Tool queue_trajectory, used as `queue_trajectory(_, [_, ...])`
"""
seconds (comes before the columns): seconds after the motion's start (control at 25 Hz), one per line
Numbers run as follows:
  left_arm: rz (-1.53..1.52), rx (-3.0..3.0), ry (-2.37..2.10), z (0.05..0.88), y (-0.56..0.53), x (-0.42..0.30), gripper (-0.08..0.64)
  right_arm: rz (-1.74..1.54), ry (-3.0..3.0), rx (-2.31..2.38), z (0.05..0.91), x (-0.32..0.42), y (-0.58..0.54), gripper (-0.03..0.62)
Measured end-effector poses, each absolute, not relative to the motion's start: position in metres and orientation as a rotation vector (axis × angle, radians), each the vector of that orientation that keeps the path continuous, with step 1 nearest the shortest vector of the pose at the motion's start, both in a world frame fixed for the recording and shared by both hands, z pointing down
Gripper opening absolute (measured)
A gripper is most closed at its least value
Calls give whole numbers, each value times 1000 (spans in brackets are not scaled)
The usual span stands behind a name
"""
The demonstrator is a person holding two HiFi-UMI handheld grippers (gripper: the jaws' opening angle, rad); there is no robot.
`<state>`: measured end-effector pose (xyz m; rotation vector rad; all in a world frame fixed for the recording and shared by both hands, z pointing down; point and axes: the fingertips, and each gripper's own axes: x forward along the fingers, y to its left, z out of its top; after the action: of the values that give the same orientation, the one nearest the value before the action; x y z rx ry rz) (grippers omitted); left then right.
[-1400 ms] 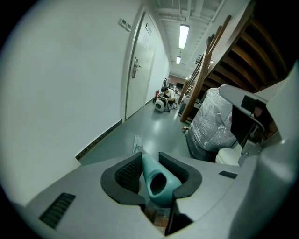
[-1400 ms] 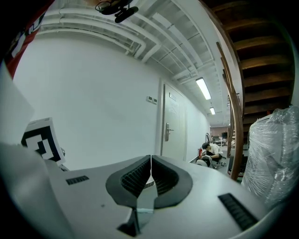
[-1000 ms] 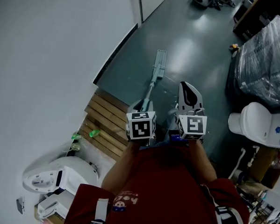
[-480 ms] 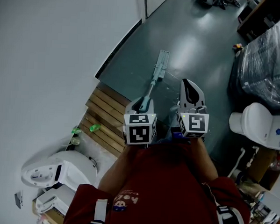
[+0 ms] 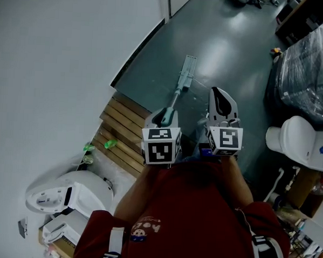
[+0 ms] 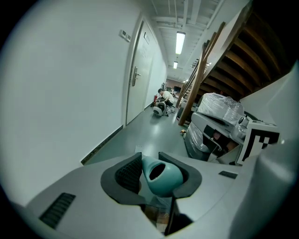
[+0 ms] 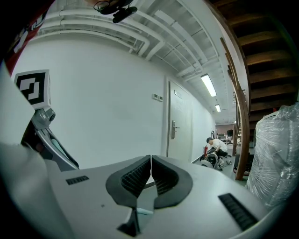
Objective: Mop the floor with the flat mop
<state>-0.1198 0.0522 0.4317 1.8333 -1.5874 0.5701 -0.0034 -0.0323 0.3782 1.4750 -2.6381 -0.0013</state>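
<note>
- The left gripper (image 5: 164, 118) has its jaws clamped on the teal top end of the flat mop (image 5: 180, 88); in the left gripper view the hollow end of the handle (image 6: 160, 176) sits between the two dark ribbed pads, touching both.
- From that grip the mop's shaft slopes forward and down to the mop head (image 5: 188, 66), a narrow pale pad lying flat on the grey-green floor (image 5: 231, 43), near the foot of the white wall (image 5: 57, 50).
- The right gripper (image 5: 221, 102) hangs just beside the left one, off the mop. Its jaws are brought together with only a hairline slit between the pads (image 7: 164, 176), and nothing is in them.
- A slatted wooden pallet (image 5: 121, 133) lies against the wall, to the left of the grippers.
- A white toilet (image 5: 294, 139) stands at the right, with a plastic-wrapped bundle (image 5: 310, 69) beyond it.
- Another white sanitary fixture (image 5: 66, 196) sits at the lower left, near the pallet.
- The wearer's red shirt (image 5: 184, 218) fills the bottom of the head view.
- Far down the corridor, past a closed door (image 6: 139, 88), a person (image 6: 164, 95) crouches on the floor.
</note>
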Motion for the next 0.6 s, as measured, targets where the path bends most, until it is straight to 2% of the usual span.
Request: queue_trajectory(0.6, [592, 1834, -1579, 444, 50, -109, 127, 20, -2609, 1505, 383, 11, -37, 20])
